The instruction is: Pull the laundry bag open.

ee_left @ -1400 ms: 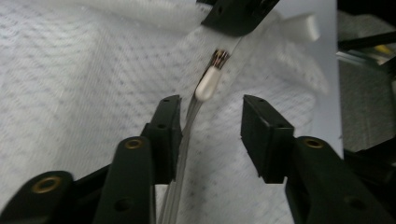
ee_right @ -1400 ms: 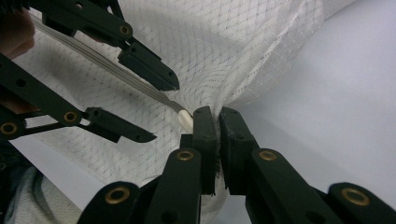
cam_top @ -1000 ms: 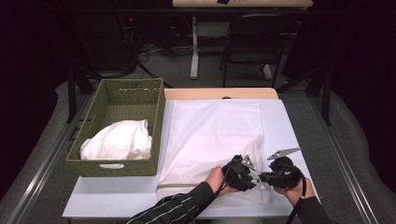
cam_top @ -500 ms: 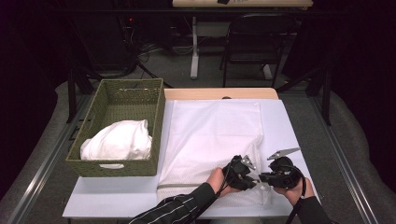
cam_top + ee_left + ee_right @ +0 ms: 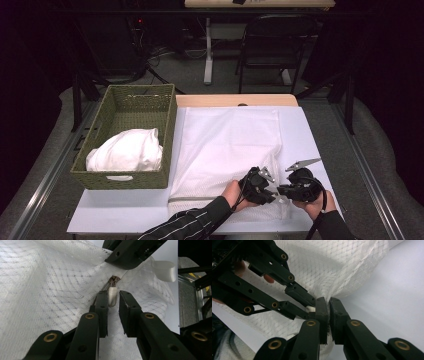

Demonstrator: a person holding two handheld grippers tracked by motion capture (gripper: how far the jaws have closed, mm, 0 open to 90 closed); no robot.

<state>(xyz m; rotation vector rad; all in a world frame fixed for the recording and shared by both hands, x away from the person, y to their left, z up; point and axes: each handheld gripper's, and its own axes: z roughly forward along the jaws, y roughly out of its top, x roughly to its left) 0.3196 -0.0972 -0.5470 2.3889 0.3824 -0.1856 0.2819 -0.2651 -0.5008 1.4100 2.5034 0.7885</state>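
A white mesh laundry bag (image 5: pixel 225 145) lies flat on the white table (image 5: pixel 115 210). Both grippers meet at its near right corner. My left gripper (image 5: pixel 113 293) has its jaws closed around the white zipper pull (image 5: pixel 112 298) at the end of the bag's zipper. My right gripper (image 5: pixel 328 301) is shut on a pinch of the mesh bag (image 5: pixel 342 267) right beside that pull (image 5: pixel 311 308). From above, the left gripper (image 5: pixel 270 194) and right gripper (image 5: pixel 280 191) sit tip to tip, each held in a hand.
A woven green basket (image 5: pixel 120 180) stands left of the bag with a bundled white cloth (image 5: pixel 127 150) inside. A wooden board (image 5: pixel 235 100) edges the table's far side. A chair (image 5: pixel 272 45) and desk legs stand beyond on the floor.
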